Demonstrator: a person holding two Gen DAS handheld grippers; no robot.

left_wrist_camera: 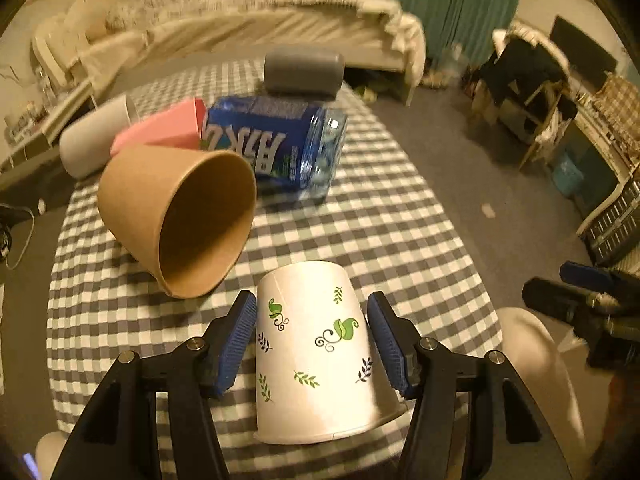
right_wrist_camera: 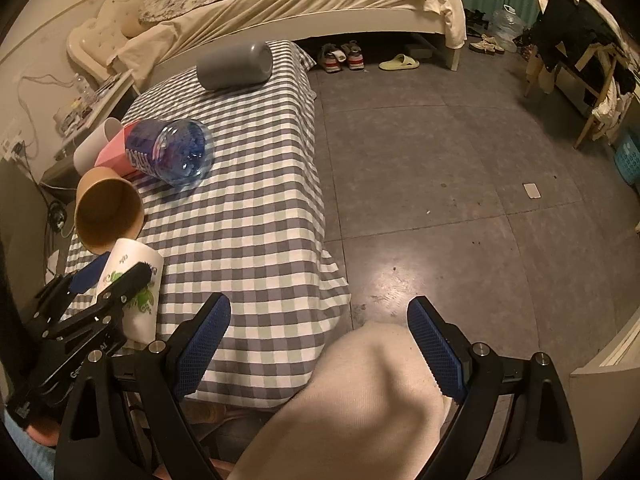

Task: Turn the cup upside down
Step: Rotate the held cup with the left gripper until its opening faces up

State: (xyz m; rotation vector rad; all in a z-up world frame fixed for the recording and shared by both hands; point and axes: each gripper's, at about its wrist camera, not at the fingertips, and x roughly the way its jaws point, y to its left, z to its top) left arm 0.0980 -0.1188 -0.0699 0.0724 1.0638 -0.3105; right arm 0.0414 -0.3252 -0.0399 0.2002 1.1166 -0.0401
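A white paper cup with green leaf prints stands upside down on the checked tablecloth, base up and rim down, slightly tilted. My left gripper is open, its blue pads on either side of the cup with a small gap on each side. The same cup and the left gripper show at the left of the right wrist view. My right gripper is open and empty, off the table's near right edge above a knee in light trousers.
A brown paper cup lies on its side just left of the white cup, mouth toward me. Behind it lie a blue-labelled plastic jar, a pink cup, a white cup and a grey cylinder. Floor lies to the right.
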